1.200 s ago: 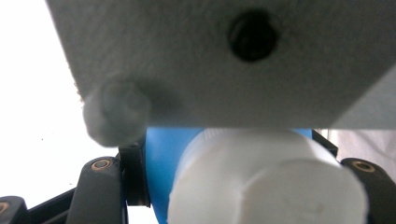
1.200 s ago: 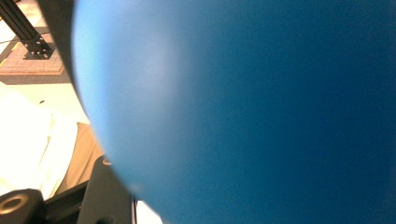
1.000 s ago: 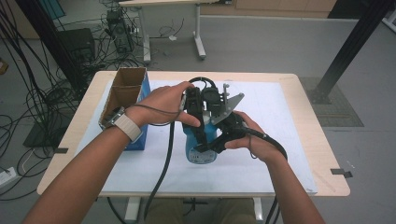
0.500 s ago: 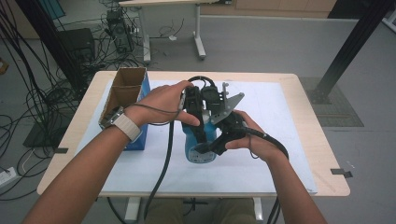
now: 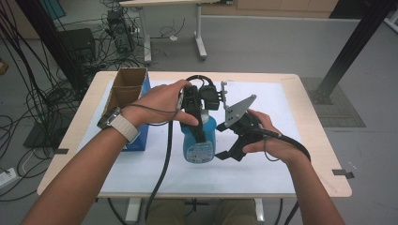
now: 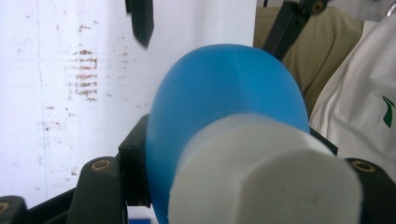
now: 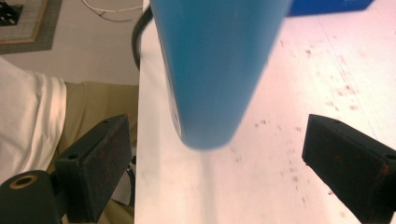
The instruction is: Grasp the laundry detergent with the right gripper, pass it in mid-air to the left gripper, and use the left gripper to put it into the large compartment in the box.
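A blue plastic bottle (image 5: 199, 143) with a white cap (image 6: 261, 177) hangs upright just over the white mat. My left gripper (image 5: 198, 127) comes down from above and is shut on its upper part. In the left gripper view the jaws press both sides of the blue bottle (image 6: 224, 102). My right gripper (image 5: 229, 146) is just right of the bottle, open. In the right gripper view its pads (image 7: 100, 158) stand wide apart, and the bottle (image 7: 210, 60) is ahead between them, untouched.
An open cardboard box (image 5: 126, 88) stands on a blue box (image 5: 139, 137) at the table's left. A white mat (image 5: 272, 164) covers most of the wooden table (image 5: 324, 183). The person's trousers (image 7: 93, 100) are beyond the near edge. Cables trail from both grippers.
The right gripper has drawn back a little to the right, away from the bottle's side. The left gripper still holds the bottle in the same place.
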Tool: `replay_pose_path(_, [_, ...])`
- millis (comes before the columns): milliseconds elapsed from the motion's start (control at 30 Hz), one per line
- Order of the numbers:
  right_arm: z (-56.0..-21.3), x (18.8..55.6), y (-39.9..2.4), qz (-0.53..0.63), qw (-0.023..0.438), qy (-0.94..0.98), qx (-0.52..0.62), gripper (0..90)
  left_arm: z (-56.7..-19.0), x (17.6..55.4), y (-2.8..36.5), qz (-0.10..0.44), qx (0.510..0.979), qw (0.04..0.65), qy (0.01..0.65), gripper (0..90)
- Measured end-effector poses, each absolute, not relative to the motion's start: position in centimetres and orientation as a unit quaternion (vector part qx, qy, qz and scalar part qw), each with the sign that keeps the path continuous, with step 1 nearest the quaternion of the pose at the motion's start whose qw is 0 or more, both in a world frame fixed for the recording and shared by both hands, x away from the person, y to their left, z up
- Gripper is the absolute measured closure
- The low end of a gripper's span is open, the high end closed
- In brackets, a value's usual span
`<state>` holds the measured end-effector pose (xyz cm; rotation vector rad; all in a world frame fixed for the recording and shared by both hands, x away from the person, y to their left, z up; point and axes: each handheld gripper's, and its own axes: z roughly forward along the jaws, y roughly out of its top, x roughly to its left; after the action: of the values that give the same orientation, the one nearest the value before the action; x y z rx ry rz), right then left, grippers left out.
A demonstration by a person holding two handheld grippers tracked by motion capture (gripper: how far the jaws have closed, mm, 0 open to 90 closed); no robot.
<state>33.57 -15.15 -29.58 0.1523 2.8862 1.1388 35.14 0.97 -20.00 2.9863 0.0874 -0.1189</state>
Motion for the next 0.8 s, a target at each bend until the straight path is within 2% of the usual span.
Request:
replay_pose_path(400, [-29.0, 33.4, -18.9, 0.272, 0.036, 0.955, 0.11, 10.0, -19.3, 35.2, 1.8, -0.028, 0.996, 0.066, 0.058, 37.6])
replay_pose_path(800, [-27.9, 34.3, -20.7, 0.191, 0.031, 0.969, 0.152, 9.5, -18.3, 35.6, 2.6, -0.008, 0.992, 0.045, 0.117, 37.6])
